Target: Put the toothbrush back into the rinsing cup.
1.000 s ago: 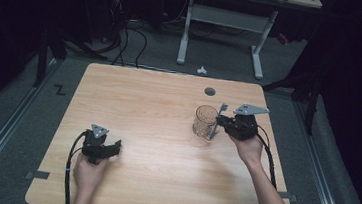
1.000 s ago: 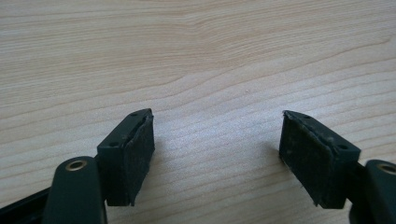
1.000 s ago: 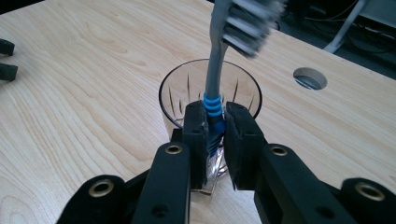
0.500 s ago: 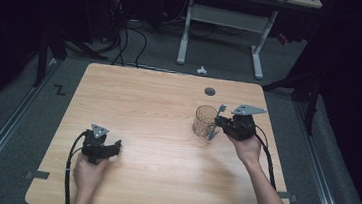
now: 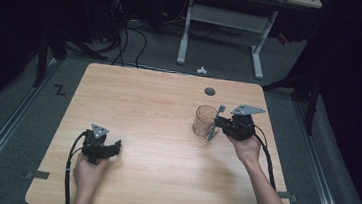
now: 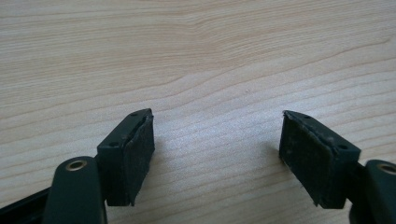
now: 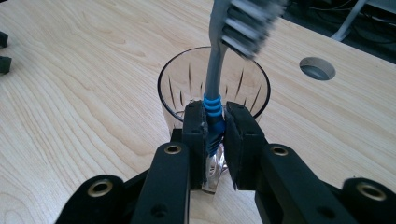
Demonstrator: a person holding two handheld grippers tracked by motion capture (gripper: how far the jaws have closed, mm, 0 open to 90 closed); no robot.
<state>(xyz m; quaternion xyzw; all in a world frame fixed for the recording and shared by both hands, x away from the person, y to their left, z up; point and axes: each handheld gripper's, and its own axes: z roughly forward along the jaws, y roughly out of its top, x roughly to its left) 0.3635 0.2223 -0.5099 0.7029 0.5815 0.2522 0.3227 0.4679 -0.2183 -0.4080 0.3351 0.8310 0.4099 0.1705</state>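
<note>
Grey toothbrush (image 7: 215, 70), clamped by the right gripper (image 7: 215, 135), stands upright, bristles up, beside a glass (image 5: 204, 120) near the table's (image 5: 143, 103) right edge. Left gripper (image 6: 217, 154) jaws apart.

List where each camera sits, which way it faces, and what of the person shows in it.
High view: above the person's side, looking forward and down on the table; both forearms, left gripper, right gripper.
Left gripper view: on that gripper, facing bare tabletop between open jaws.
Right gripper view: on that gripper, facing the glass, jaws shut on a toothbrush.
Shared: glass and toothbrush show in high and right gripper views.
</note>
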